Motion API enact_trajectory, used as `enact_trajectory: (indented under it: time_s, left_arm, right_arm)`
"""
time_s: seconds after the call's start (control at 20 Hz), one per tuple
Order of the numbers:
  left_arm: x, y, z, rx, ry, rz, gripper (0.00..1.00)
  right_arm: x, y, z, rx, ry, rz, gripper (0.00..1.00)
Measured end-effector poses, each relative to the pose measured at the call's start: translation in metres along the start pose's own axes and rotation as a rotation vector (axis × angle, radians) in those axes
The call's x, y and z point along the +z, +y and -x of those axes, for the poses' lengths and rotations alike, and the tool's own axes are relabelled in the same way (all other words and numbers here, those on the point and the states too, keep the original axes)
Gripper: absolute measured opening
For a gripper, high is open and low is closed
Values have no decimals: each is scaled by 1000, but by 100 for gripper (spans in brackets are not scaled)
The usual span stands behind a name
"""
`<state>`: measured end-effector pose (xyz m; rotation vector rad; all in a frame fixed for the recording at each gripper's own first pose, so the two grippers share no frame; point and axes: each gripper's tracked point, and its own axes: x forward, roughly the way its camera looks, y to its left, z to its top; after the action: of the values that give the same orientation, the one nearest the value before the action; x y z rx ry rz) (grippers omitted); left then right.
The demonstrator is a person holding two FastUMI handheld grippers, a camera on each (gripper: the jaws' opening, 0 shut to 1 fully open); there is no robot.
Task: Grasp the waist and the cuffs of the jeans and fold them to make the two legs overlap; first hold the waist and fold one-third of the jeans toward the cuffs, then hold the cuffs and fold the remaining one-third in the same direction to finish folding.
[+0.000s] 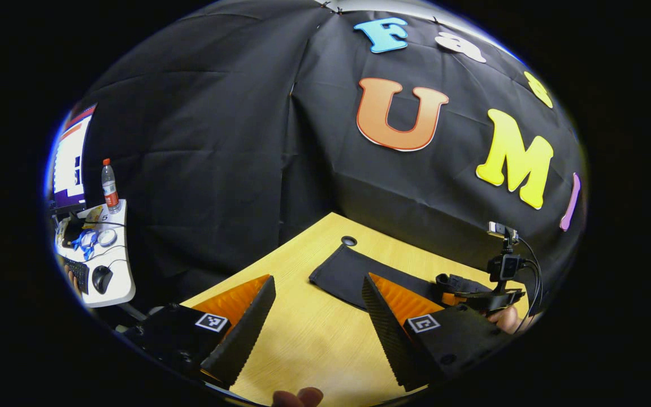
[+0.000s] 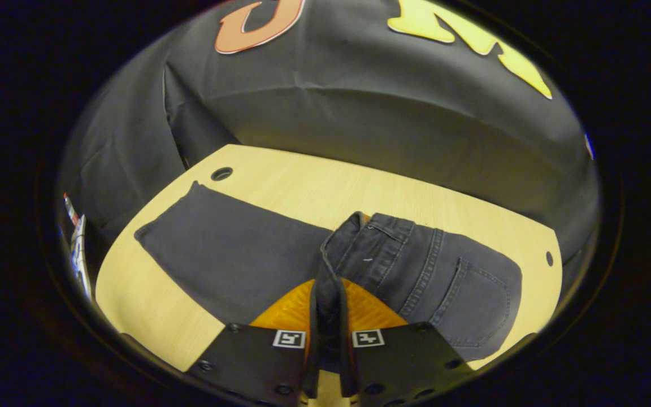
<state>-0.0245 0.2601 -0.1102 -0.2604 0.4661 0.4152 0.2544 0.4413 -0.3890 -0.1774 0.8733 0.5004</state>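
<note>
The dark grey denim jeans (image 2: 280, 254) are lying flat across the pale wood-grain desk (image 2: 393, 192), legs stretching toward the corner with the round cable hole (image 2: 221, 173) — stitched back pocket and waistband nearer the camera. The right tongs (image 2: 328, 316) are pinching a raised fold of the waistband, ribbed orange-backed fingers pressing close on the cloth. The left tongs (image 1: 317, 316) are hovering wide apart over bare desk, gripping nothing — black textured pads (image 1: 243, 330) facing inward.
</note>
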Motion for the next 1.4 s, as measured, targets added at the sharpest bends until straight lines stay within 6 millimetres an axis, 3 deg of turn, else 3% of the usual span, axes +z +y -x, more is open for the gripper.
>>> enact_trajectory:
  time_s: [0.05,0.25,0.4,0.5,0.55,0.8,0.9,0.95,1.0,1.05,1.1,1.25,1.4]
  left_arm:
    - [-2,-1,-4,-4,10,4,99]
    - [-10,-7,-21,-13,55,28,99]
    - [-14,-8,-35,-10,81,52,100]
    - [-17,-6,-48,-6,105,85,99]
    - [-19,-1,-56,13,117,95,99]
    - [-44,-7,-118,-23,290,292,99]
    - [-55,-17,-139,-47,394,462,100]
    - [-62,-25,-146,-46,456,548,99]
    - [-66,-30,-155,-38,510,624,99]
    - [-66,-35,-163,-41,545,678,99]
    - [-64,-32,-171,-32,571,714,100]
    - [-69,-32,-188,29,652,786,100]
    - [-75,-32,-203,81,725,852,99]
  right_arm:
    - [5,13,3,54,-5,-19,18]
    - [19,25,36,104,-66,3,89]
    - [24,23,78,135,-96,22,85]
    - [23,10,108,141,-124,43,89]
    - [20,2,124,139,-134,54,84]
    - [-9,-46,187,120,-141,72,90]
    - [-17,-70,204,84,-145,58,89]
    - [-20,-83,211,64,-146,45,84]
    - [-25,-94,217,46,-143,22,89]
    - [-29,-106,222,23,-140,1,84]
    - [-34,-121,226,-2,-138,-20,89]
    - [-51,-156,236,-58,-113,-101,84]
    - [-73,-186,248,-96,-81,-196,90]
